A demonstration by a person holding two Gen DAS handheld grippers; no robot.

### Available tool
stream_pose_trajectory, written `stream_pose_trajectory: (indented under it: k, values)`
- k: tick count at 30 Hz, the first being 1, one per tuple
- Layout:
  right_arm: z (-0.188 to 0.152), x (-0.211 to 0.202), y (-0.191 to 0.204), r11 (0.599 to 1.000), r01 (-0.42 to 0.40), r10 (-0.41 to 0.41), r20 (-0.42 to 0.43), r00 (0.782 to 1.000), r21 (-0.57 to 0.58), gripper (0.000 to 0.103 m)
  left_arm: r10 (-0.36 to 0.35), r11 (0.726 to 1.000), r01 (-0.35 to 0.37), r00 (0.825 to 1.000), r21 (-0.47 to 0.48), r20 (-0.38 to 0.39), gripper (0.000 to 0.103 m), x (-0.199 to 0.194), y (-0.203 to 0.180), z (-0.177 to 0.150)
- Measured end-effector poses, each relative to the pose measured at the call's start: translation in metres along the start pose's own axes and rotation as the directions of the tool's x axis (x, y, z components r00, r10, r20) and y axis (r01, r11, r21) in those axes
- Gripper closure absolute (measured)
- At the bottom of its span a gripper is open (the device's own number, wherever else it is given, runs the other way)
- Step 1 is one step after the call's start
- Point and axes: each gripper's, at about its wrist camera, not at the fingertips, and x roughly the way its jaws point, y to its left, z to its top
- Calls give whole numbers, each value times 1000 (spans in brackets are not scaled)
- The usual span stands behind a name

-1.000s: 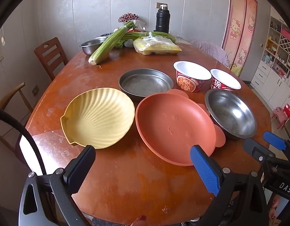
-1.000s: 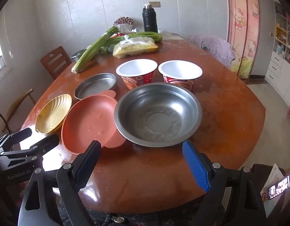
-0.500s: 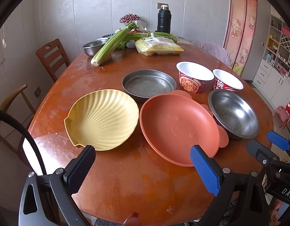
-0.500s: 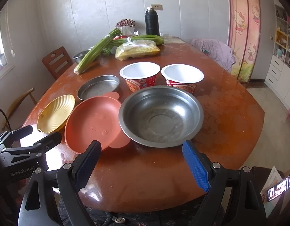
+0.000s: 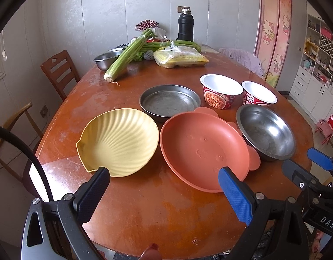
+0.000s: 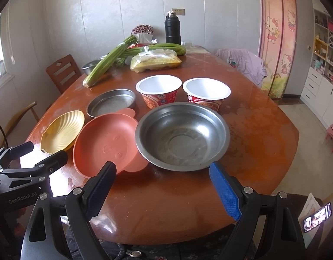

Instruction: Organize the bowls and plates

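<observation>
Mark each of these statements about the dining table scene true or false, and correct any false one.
1. Both grippers are open and hold nothing. True: left gripper, right gripper.
2. The yellow shell plate is stacked on the orange plate. False: it lies beside it.
3. The two paper noodle bowls hold soup. False: both are empty.
4. The steel bowl overlaps the orange plate's rim. True.
</observation>
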Motion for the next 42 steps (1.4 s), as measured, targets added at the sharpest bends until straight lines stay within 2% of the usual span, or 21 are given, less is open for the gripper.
stream_pose_trajectory:
  k: [21,35,42]
  values:
    - [1,-2,1,999,42,-42,25,999,-7,14,-19,1000,19,1000,-4,-15,2,5,2,-2]
    - [1,3,10,999,41,-41,15,999,-25,14,-23,1000,23,1000,-14,-18,2,8,7,-4]
    - [8,9,24,999,10,-10,9,1000,-47,14,-9,999,9,1000,-44,-17,2,10,26,-4]
